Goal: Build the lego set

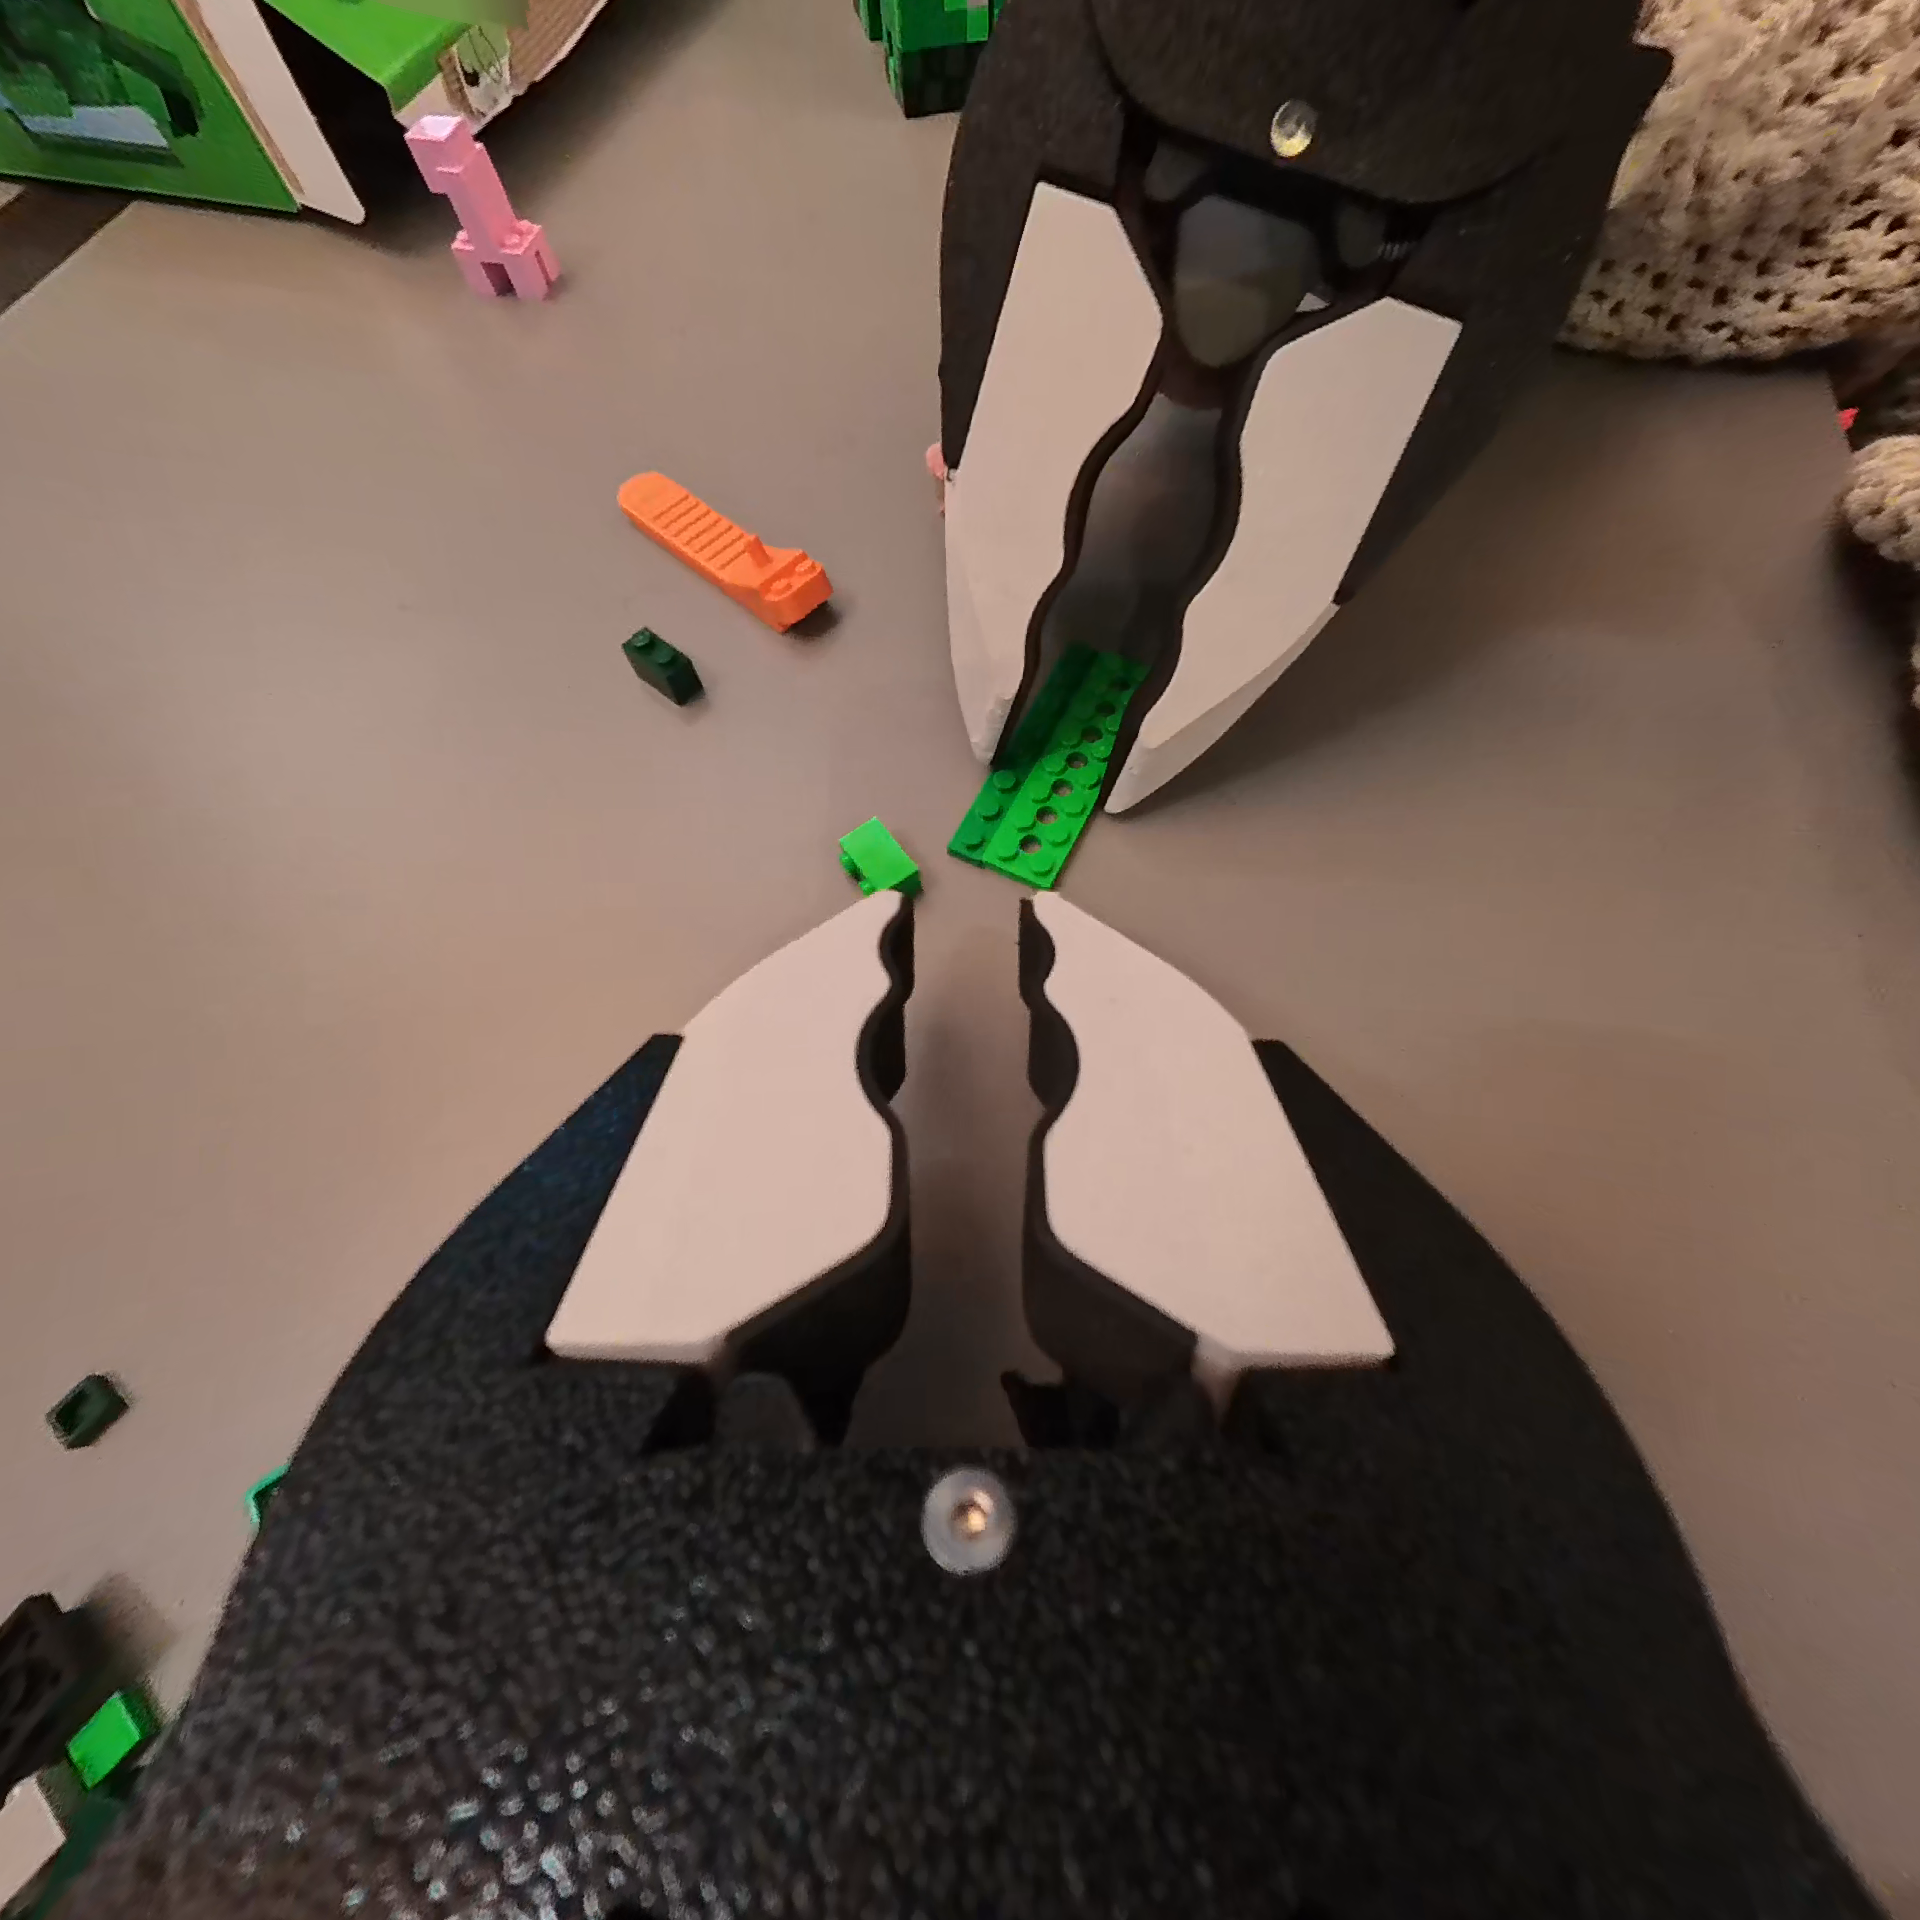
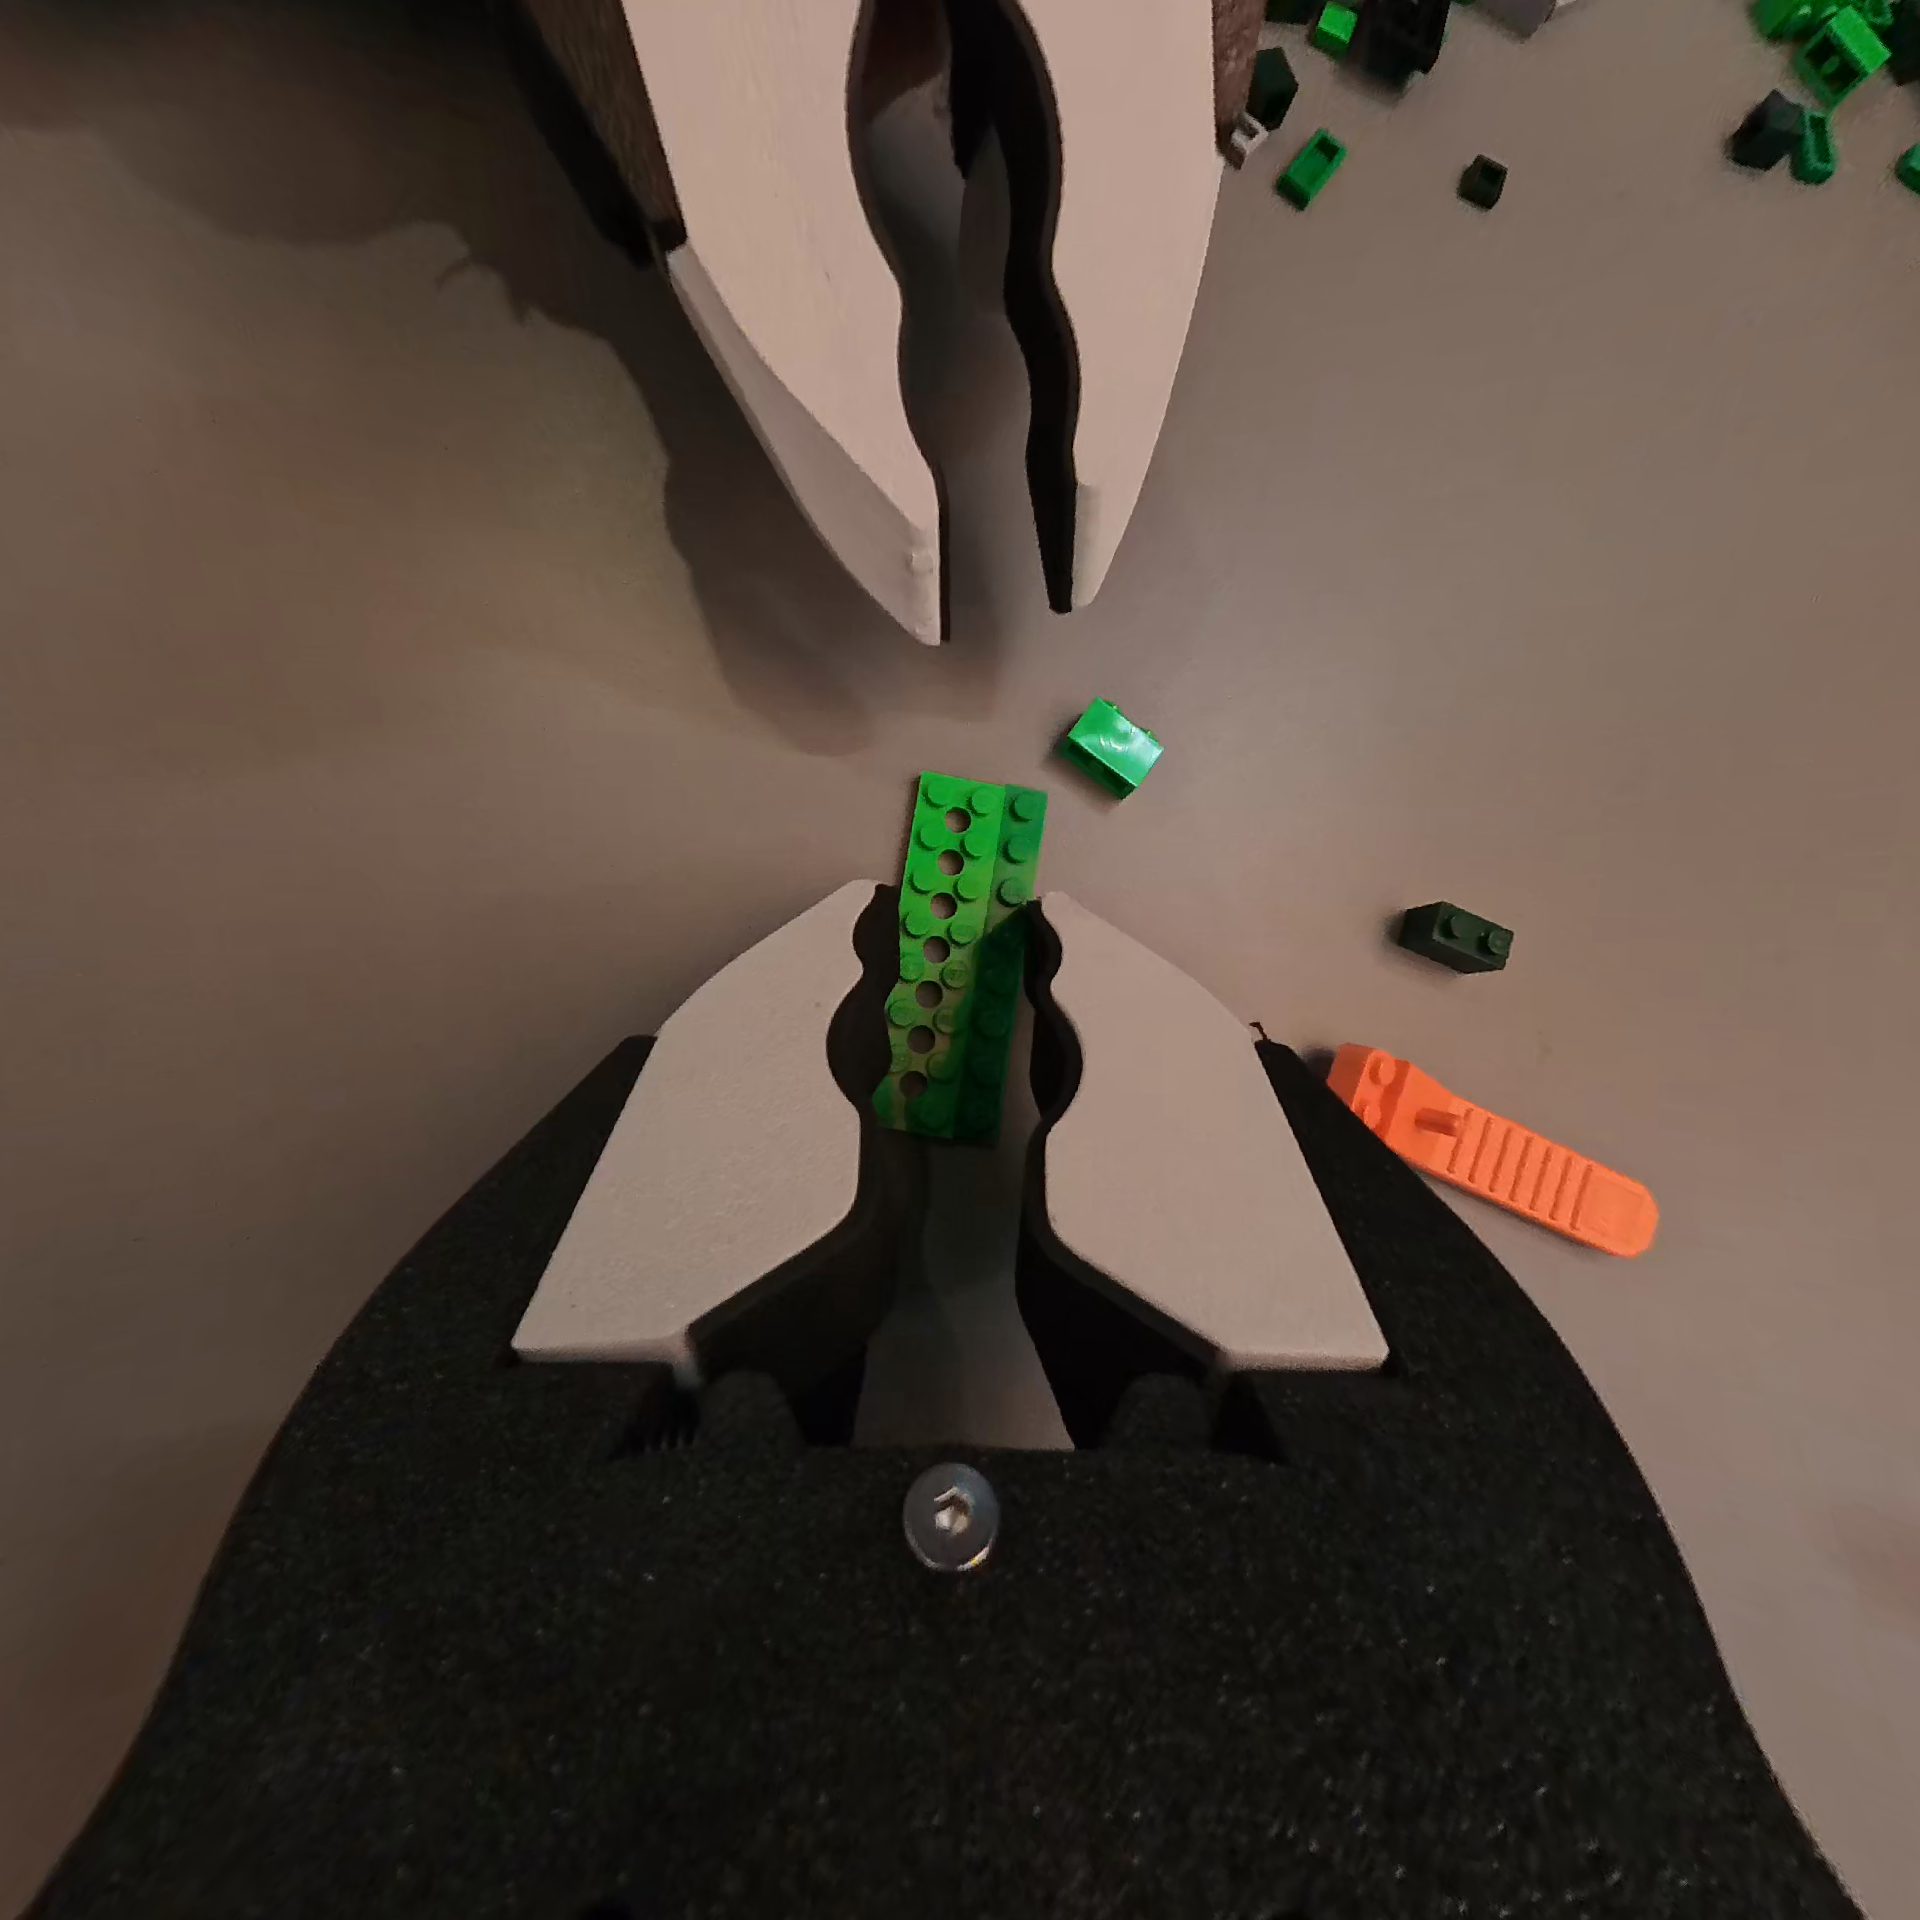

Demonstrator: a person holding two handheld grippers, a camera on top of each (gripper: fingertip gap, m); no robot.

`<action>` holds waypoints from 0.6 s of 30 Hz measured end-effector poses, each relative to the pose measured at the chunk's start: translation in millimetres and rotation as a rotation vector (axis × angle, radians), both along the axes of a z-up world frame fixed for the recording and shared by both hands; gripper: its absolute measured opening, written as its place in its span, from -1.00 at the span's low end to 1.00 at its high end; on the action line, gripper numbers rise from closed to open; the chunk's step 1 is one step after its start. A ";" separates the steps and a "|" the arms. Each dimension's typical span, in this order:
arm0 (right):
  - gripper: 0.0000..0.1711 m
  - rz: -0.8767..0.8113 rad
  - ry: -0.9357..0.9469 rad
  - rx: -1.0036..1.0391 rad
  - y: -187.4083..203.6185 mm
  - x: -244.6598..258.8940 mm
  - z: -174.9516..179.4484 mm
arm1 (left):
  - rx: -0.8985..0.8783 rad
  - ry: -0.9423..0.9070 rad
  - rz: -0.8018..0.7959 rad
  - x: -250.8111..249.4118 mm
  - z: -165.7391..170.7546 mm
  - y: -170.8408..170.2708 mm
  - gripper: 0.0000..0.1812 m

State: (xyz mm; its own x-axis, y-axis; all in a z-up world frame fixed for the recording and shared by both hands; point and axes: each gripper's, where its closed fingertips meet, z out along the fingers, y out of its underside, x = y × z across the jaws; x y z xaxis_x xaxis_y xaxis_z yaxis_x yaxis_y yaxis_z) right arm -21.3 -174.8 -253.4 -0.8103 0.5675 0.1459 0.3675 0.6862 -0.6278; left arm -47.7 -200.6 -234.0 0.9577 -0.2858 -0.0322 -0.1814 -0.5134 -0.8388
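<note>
On the grey tabletop point(image 1: 312, 831), going left to right in the left wrist view, a green box point(image 1: 135, 114) stands at the far left corner with a pink brick figure point(image 1: 488, 213) upright just beside it. Nearer the middle lie an orange brick separator point(image 1: 727, 551) and, close to it, a dark green brick point(image 1: 663, 667). A small bright green brick point(image 1: 879, 856) sits just beyond the tip of the left gripper point(image 1: 966, 914), whose jaws stand slightly apart with nothing between them, the tips just short of the plate's near end. Right of that brick lies the green plate point(image 1: 1049, 790), a long studded piece with a row of holes, flat on the tabletop and pointing toward the right gripper point(image 1: 1060, 769). The right gripper's jaws straddle the plate's far half; in the right wrist view the plate point(image 2: 961, 935) runs between the right gripper point(image 2: 956, 904) jaws, closed on its sides. A knitted cream textile point(image 1: 1766, 187) lies at the far right edge. In the right wrist view a scatter of loose green bricks point(image 2: 1829, 62) fills the upper right corner.
</note>
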 end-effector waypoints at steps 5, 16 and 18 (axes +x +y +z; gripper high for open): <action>-0.73 -0.013 -0.002 0.008 0.2 -1.0 -0.2 | -0.001 -0.006 -0.006 1.6 -0.1 0.1 -0.80; -0.65 0.001 0.085 -0.083 -2.2 -3.6 21.6 | 0.032 -0.011 0.020 -2.3 4.3 2.4 -0.75; -0.66 -0.006 0.098 -0.131 3.0 -4.2 31.5 | 0.015 0.004 0.023 -6.5 2.4 3.5 -0.74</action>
